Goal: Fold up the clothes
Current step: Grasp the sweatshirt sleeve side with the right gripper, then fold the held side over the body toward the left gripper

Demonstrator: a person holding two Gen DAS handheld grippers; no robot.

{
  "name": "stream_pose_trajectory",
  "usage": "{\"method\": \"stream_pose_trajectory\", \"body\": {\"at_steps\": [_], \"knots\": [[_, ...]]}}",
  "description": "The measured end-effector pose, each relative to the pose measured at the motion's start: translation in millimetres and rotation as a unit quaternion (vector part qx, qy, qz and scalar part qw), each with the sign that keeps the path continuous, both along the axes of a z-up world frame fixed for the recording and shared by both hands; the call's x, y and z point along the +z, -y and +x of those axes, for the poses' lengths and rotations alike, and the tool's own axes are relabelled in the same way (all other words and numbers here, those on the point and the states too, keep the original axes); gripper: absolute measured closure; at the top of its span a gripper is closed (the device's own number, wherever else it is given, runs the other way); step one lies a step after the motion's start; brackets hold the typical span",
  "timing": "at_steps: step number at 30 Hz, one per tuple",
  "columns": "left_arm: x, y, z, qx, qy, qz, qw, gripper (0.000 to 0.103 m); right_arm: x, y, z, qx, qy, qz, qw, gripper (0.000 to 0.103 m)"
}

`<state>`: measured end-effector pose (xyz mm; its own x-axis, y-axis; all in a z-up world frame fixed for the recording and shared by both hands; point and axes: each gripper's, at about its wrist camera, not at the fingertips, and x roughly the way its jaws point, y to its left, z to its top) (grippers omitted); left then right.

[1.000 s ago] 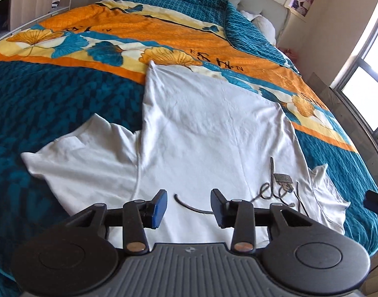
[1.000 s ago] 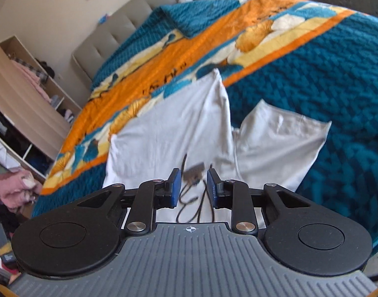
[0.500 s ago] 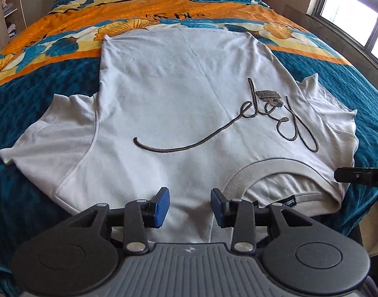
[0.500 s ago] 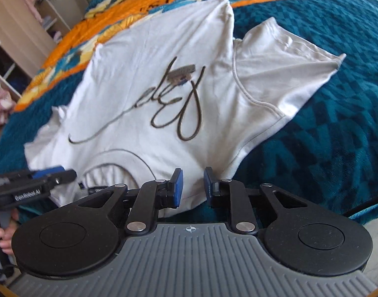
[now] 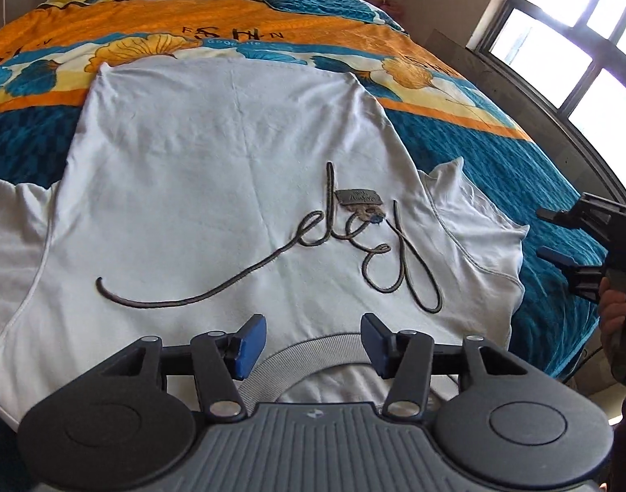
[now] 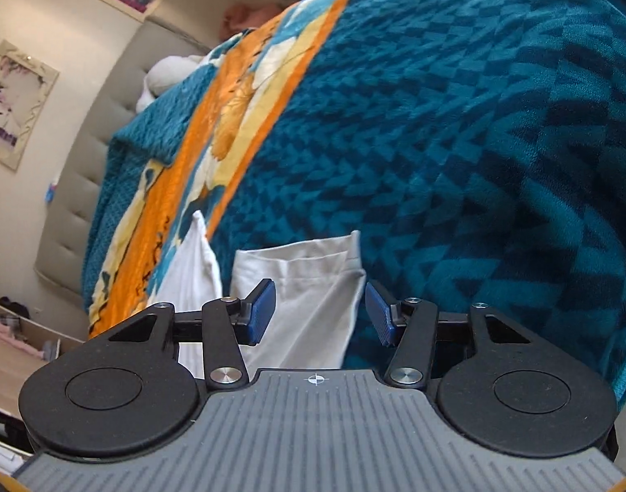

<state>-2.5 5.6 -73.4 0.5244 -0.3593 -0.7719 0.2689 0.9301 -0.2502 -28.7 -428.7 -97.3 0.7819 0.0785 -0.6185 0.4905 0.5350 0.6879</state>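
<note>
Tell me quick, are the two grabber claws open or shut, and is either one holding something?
Left gripper: open, holding nothing, over the white cotton T-shirt near its collar.
Right gripper: open, holding nothing, at the shirt's sleeve.

Both tools' jaws have spread wider. The right tool (image 6: pixel 320 315) has swung out to the white T-shirt's (image 5: pixel 214 188) sleeve (image 6: pixel 308 287), now straight ahead between its fingers.

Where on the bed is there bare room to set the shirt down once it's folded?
Bare blanket lies between the white T-shirt and the window, and the orange floral band beyond the shirt's hem is free. The near middle is crowded: the shirt spreads there, with the left gripper over its collar.
</note>
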Motion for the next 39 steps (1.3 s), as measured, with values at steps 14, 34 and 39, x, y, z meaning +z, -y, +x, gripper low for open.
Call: {"method": "stream_pose_trajectory", "body": {"at_steps": [14,34,39], "knots": [[-21.8,24.2,-10.2,-0.054,-0.001,0.056,0.9970,0.051,-31.9,0.9,35.3,0.027,0.010,-0.051,0.998,0.098],[31.0,-106.0,-43.9,0.197,0.081,-0.049,0.9759,0.044,14.3,-278.9,-2.9,0.437,0.036,-0.407,0.801,0.079],[22.3,-130.7,-54.8,0.222,0.075,-0.055,0.9707,0.044,41.7,-235.7,-13.0,0.345,0.076,-0.347,0.869,0.079]]}}
